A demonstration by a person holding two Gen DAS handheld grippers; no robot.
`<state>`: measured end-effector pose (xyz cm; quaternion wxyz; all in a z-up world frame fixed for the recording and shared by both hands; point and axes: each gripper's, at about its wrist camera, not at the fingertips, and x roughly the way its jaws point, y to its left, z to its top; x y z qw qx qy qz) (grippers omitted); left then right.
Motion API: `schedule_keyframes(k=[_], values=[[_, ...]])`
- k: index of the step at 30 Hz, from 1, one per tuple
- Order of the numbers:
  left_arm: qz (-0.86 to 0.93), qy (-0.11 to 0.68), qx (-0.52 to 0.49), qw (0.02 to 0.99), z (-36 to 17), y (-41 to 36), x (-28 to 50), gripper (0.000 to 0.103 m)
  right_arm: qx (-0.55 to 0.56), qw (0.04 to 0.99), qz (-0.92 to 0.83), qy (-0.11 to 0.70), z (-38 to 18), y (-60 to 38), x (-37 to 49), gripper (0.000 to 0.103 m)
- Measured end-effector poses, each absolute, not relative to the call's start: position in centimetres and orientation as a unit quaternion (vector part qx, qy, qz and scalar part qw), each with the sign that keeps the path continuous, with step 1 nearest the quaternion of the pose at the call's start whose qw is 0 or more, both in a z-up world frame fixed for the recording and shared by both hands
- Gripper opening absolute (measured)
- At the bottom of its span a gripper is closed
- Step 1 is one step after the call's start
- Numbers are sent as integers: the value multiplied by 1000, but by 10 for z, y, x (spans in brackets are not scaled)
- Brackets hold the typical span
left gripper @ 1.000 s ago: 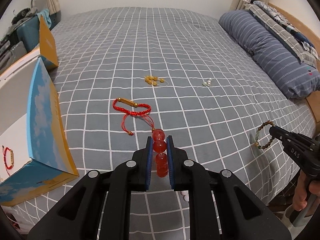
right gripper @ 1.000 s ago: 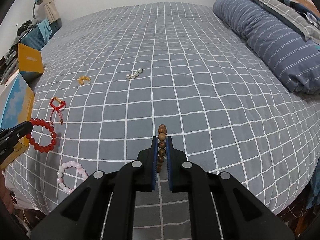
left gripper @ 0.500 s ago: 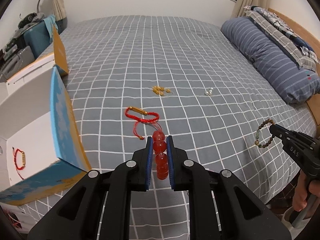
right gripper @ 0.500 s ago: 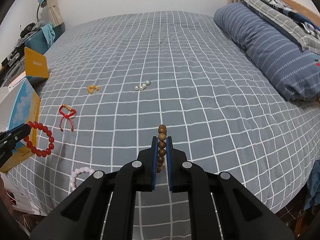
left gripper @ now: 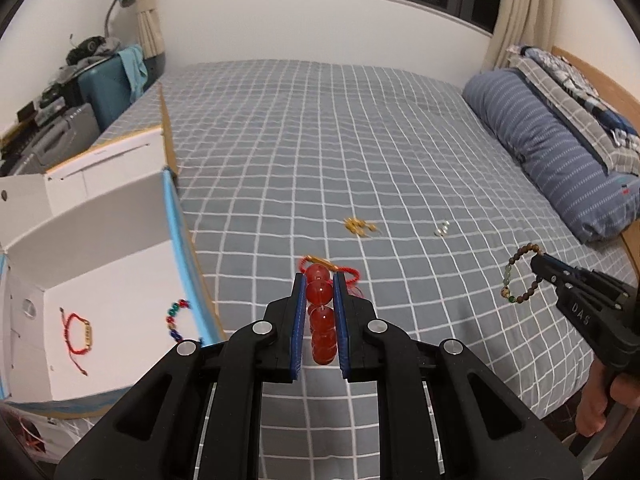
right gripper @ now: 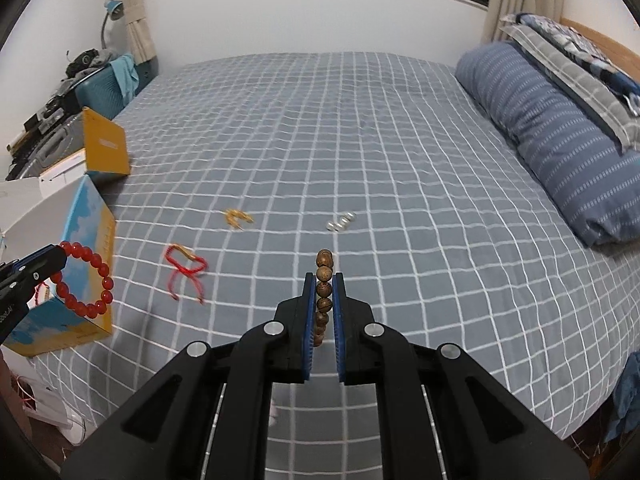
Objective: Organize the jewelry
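Note:
My left gripper (left gripper: 319,278) is shut on a red bead bracelet (left gripper: 320,312), held in the air beside the open white box (left gripper: 120,280); the bracelet also shows in the right wrist view (right gripper: 86,280). My right gripper (right gripper: 324,280) is shut on a brown wooden bead bracelet (right gripper: 323,300), also seen in the left wrist view (left gripper: 520,276). In the box lie a red cord bracelet (left gripper: 78,332) and a multicoloured bead bracelet (left gripper: 176,320). On the bed lie a red cord bracelet (right gripper: 184,270), an amber bead piece (right gripper: 238,218) and pearl beads (right gripper: 342,222).
The grey checked bed cover (right gripper: 360,140) spreads ahead. A blue striped pillow (right gripper: 560,140) lies at the right. The box's yellow lid flap (right gripper: 106,148) stands at the bed's left edge. A teal suitcase and clutter (left gripper: 104,84) sit beyond it.
Both grippers have risen and tilted up with their bracelets. The left one has moved nearer the box, whose inside now shows. The pink bead bracelet has left the right wrist view.

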<state>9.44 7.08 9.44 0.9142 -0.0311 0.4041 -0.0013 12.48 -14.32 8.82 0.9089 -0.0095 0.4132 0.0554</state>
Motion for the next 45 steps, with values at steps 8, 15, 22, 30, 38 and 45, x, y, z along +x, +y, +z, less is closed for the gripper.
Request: schedule_keyframes(k=[8, 15, 22, 30, 38, 45], values=[[25, 387, -45, 921, 117, 106, 87, 13, -16, 912, 86, 402, 105, -96, 130, 7], [57, 386, -62, 919, 123, 147, 73, 13, -22, 910, 121, 395, 118, -44, 129, 7], [89, 378, -73, 919, 130, 187, 51, 13, -31, 911, 157, 380, 131, 12, 121, 7], [132, 375, -93, 913, 127, 244, 29, 13, -50, 904, 206, 372, 134, 86, 105, 7], [161, 379, -109, 905, 116, 291, 12, 13, -65, 891, 245, 376, 123, 149, 97, 7], [183, 386, -116, 897, 102, 321, 4, 13, -85, 879, 263, 389, 101, 192, 96, 7]])
